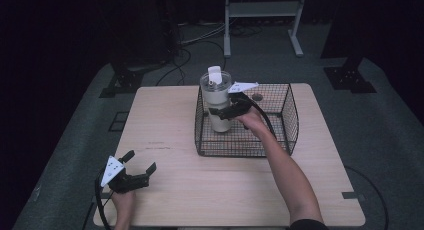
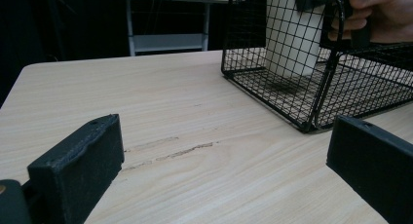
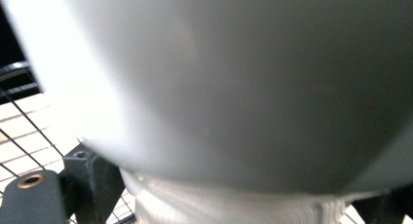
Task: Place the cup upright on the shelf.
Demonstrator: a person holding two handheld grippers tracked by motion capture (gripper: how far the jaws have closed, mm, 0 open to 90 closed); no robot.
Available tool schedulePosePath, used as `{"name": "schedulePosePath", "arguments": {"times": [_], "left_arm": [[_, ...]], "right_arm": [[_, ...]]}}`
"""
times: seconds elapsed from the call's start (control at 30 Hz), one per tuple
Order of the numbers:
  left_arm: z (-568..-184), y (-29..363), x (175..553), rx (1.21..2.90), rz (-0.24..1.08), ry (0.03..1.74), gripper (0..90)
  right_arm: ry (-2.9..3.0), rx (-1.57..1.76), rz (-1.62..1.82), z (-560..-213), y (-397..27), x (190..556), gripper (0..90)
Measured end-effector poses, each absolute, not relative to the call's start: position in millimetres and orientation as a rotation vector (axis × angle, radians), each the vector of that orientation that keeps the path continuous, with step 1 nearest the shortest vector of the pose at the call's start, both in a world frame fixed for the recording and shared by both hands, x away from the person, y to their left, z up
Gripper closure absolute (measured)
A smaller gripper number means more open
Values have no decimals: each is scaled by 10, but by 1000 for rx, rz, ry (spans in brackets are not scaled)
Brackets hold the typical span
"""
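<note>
A pale wood-grain desk (image 1: 200, 190) carries a black wire-grid basket (image 1: 290, 115) around a creamy white tumbler (image 1: 220, 97) with a clear lid, while both black hand-held grippers, left hand-held gripper (image 1: 141, 162) and right hand-held gripper (image 1: 220, 111), bear white three-cornered plates.

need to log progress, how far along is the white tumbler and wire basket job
Direction of the move can't be told. Done: the white lidded plastic tumbler stands upright inside the black wire basket on the light wooden table. In hand: the right gripper is clamped on its body. Left: releasing or lifting it; the left gripper rests open, idle.
</note>
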State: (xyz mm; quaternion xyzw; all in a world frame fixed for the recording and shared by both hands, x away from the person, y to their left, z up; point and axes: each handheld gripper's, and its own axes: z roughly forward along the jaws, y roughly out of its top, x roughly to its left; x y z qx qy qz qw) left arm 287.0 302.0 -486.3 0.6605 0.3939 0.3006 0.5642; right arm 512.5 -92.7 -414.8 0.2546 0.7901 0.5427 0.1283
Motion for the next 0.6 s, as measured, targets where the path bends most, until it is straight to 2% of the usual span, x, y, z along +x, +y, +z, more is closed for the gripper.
{"name": "schedulePosePath", "arguments": {"times": [0.6], "left_arm": [[-4863, 3009, 2869, 1563, 703, 918, 0]], "right_arm": [[2382, 730, 1519, -4280, -949, 5196, 93]]}}
